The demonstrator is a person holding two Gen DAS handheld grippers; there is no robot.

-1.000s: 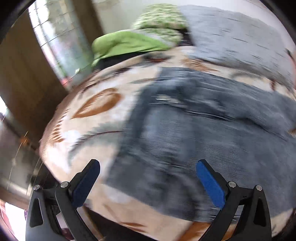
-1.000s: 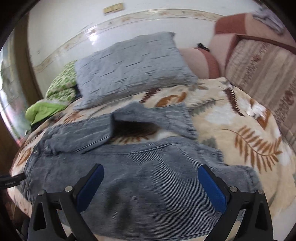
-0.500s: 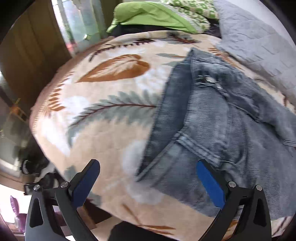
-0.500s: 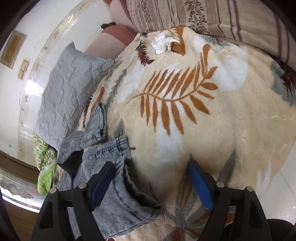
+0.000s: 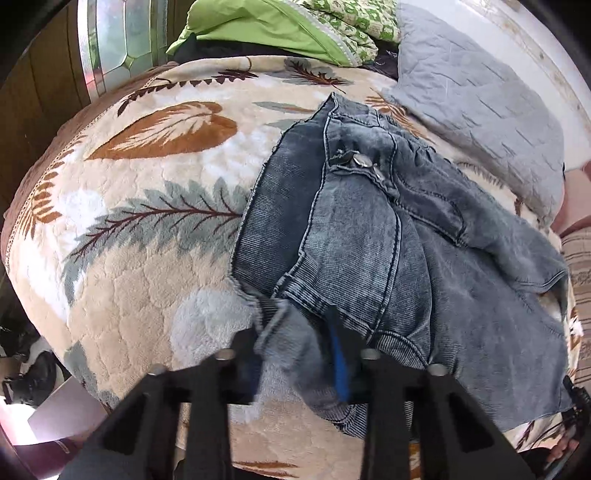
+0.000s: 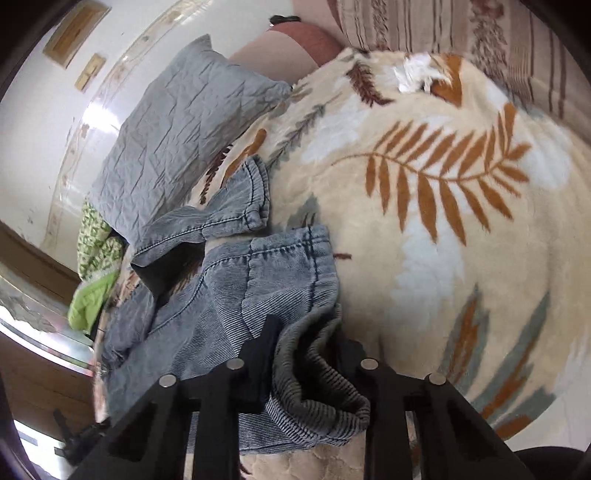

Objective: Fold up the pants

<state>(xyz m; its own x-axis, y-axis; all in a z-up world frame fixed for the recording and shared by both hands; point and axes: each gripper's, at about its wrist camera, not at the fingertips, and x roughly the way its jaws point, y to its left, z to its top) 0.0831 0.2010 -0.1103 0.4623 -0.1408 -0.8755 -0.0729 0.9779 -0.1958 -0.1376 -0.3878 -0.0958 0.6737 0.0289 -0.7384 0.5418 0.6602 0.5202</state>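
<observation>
Both hand-held grippers (image 5: 295,354) (image 6: 306,354) close on pants (image 5: 388,240).

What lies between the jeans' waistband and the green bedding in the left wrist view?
Only bare leaf-print blanket lies between the jeans and the green bedding, seen in the left wrist view.

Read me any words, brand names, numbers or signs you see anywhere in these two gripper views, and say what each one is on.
No readable text in either view.
Jeans: metal buttons, any embossing too small to read.
Wall plates: blank as far as visible.
Blanket, pillow: only leaf print and stitching, no lettering.
</observation>
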